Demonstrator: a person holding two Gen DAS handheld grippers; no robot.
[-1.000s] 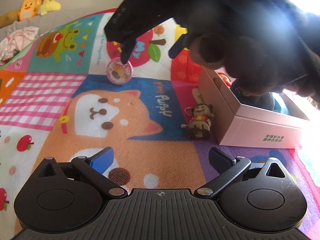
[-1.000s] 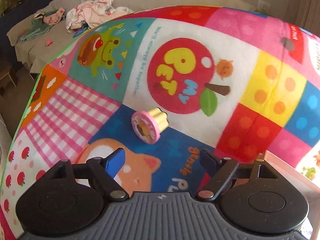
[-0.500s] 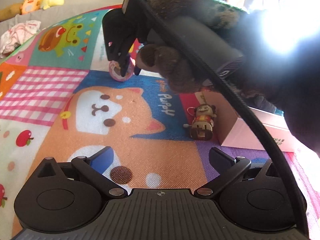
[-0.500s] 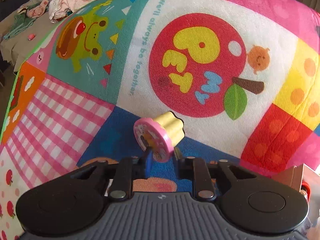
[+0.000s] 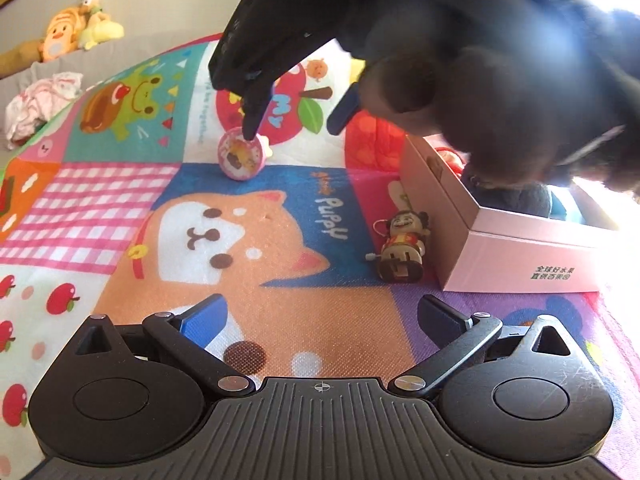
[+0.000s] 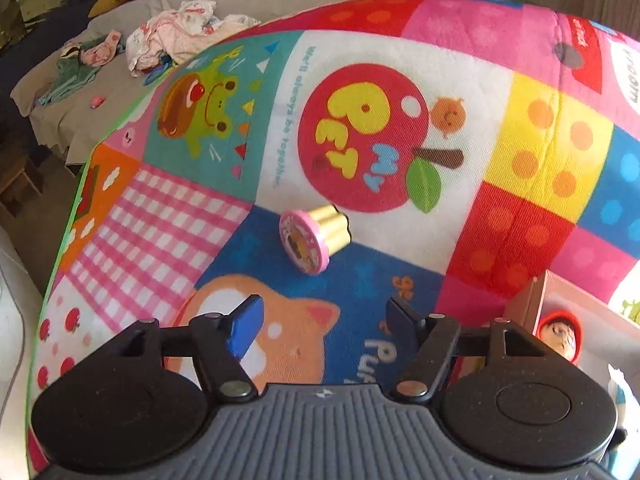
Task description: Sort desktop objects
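A pink-capped toy stamp with a gold fluted body (image 6: 308, 240) lies on its side on the patchwork play mat (image 6: 400, 80). My right gripper (image 6: 324, 314) hovers short of it, jaws opening, nothing between them. In the left wrist view the right gripper (image 5: 298, 120) hangs over the stamp (image 5: 240, 156), one finger (image 5: 252, 120) overlapping its top edge. My left gripper (image 5: 324, 312) is open and empty, low over the mat. A wind-up toy figure (image 5: 402, 248) stands beside the pink box (image 5: 520, 256).
The pink box (image 6: 536, 300) at the right holds a red-hatted doll (image 6: 560, 336) and other items. A gloved hand (image 5: 480, 60) fills the upper right of the left wrist view. Plush toys (image 5: 76, 32) and crumpled clothes (image 6: 180, 36) lie on the couch beyond the mat.
The right gripper went from open to shut at the stamp's pink rim, then drew back and opened. The stamp still lies on the mat. The left gripper stayed put.
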